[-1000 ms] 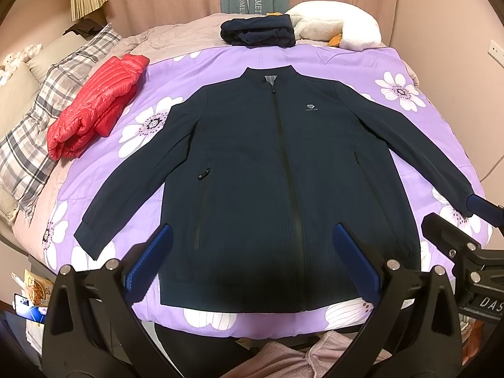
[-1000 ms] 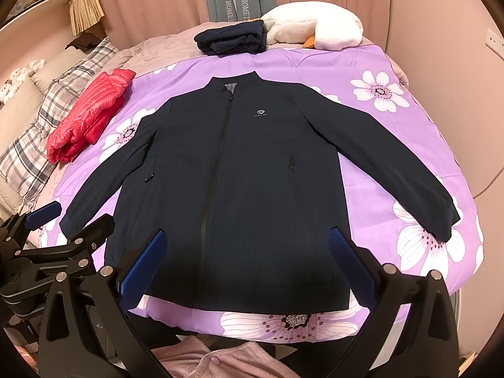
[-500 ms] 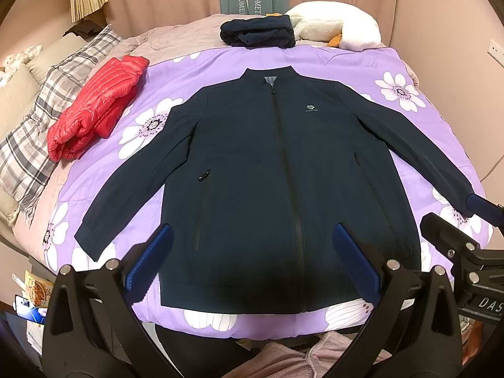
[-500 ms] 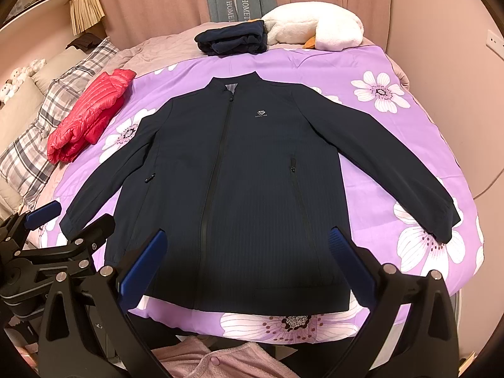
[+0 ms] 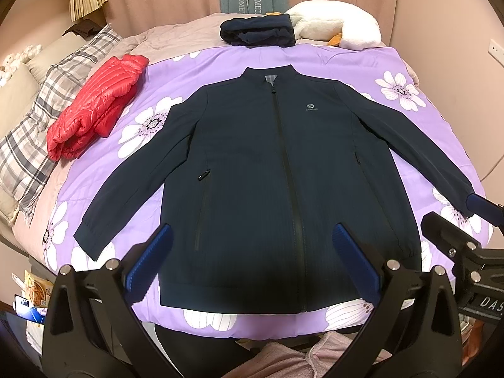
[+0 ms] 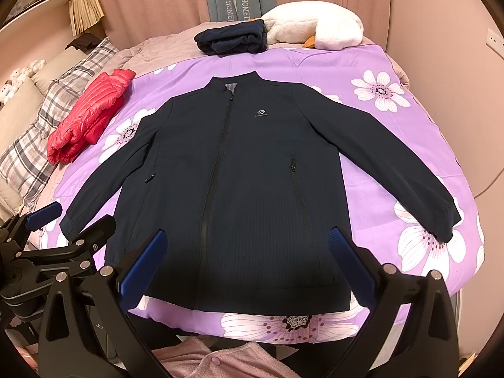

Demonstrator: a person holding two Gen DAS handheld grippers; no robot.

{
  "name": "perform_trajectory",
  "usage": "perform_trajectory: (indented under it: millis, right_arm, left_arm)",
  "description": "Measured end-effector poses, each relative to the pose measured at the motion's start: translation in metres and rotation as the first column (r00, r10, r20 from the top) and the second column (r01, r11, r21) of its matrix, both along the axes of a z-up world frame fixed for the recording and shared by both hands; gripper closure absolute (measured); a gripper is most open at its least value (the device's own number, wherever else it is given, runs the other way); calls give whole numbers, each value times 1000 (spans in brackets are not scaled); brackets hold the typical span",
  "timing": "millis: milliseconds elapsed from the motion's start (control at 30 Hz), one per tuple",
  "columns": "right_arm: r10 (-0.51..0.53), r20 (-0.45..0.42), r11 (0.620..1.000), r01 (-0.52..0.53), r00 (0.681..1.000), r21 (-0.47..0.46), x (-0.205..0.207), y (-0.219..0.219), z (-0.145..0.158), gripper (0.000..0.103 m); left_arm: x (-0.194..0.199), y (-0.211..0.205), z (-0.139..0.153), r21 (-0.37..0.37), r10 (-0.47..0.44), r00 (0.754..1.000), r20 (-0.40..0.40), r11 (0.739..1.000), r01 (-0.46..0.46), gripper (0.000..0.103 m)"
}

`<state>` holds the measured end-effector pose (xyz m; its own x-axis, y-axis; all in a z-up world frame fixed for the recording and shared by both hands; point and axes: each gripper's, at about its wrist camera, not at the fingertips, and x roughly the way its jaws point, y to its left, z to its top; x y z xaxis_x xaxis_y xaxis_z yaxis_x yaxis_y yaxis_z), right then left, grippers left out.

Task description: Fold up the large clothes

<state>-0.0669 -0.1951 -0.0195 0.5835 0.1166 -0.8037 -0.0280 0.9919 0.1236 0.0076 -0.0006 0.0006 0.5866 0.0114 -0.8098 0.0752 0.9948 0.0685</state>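
I have the navy jacket [image 5: 277, 170] spread flat and zipped, front up, across the middle of the frame on the purple flowered bedspread [image 5: 390, 63], collar toward the top and both sleeves angled out and down. My left gripper [image 5: 252, 261] hangs at the bottom centre over the hem, its blue-padded fingers [image 5: 151, 258] spread wide with nothing between them. In the right wrist view the right gripper [image 6: 245, 261] sits likewise at the bottom centre, fingers [image 6: 349, 264] wide apart and holding nothing, with the left gripper visible at the lower left beside the sleeve cuff. A red puffer jacket [image 5: 94, 107] lies bunched at the upper left, just beside a plaid pillow [image 5: 34, 145]. A folded dark garment [image 5: 258, 30] rests at the top centre, touching a white plush toy [image 5: 334, 22].
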Motion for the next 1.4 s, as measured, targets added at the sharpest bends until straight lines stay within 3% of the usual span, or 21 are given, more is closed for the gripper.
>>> perform_trajectory:
  millis: [667,733,800,900,933,1033,1067,1100,1167,1200,1233,1300,1367,1400]
  right_arm:
    - [11,6,1000,-11,1000,13,1,-1,-2,1]
    - [49,52,996,-53,997,73,1,-4,-4,1]
    - [80,177,978,-112,981,175,-1,-9,-7,1]
    - [57,329,922,-176,943,344,-2,-23,-27,1]
    - [54,349,907,-192,936,375,1,-25,-34,1]
    - [66,448,892,-253,892,373,5,-26,-56,1]
    - [76,472,898,-266,878,351,6,-23,-62,1]
    - [106,465,897,-287,879,336,9,-18,-70,1]
    - [171,389,862,-328,905,386,22,-11,-87,1]
    - [185,356,854,-329,916,402,28,-7,-91,1]
    - [211,309,848,-331,927,413,36,1,-96,1]
    - [250,281,846,-350,927,402,44,15,-95,1]
    - [280,302,848,-382,911,368,43,29,-89,1]
    - [301,314,851,-402,900,336,43,39,-85,1]
  left_arm:
    - [1,1,-10,-9,5,1000,-6,1000,-5,2]
    - [4,7,-14,-59,-3,1000,-5,998,3,2]
    - [7,23,-20,-170,-23,1000,13,985,25,2]
    - [20,59,-45,-389,0,1000,-5,921,-2,2]
    - [25,71,-54,-418,24,1000,-17,908,-28,2]
    - [33,108,-81,-410,150,988,22,903,-128,2]
    - [32,126,-92,-456,182,983,33,878,-148,2]
    - [32,147,-105,-546,208,978,19,822,-164,2]
    - [29,192,-137,-753,270,962,-36,625,-203,2]
    - [28,206,-148,-785,317,946,-69,568,-247,2]
    - [23,229,-163,-793,401,908,-119,513,-330,2]
    - [12,259,-181,-771,516,843,-151,471,-427,2]
    - [3,282,-197,-775,586,787,-193,401,-488,2]
    - [-3,296,-206,-783,618,755,-220,350,-514,2]
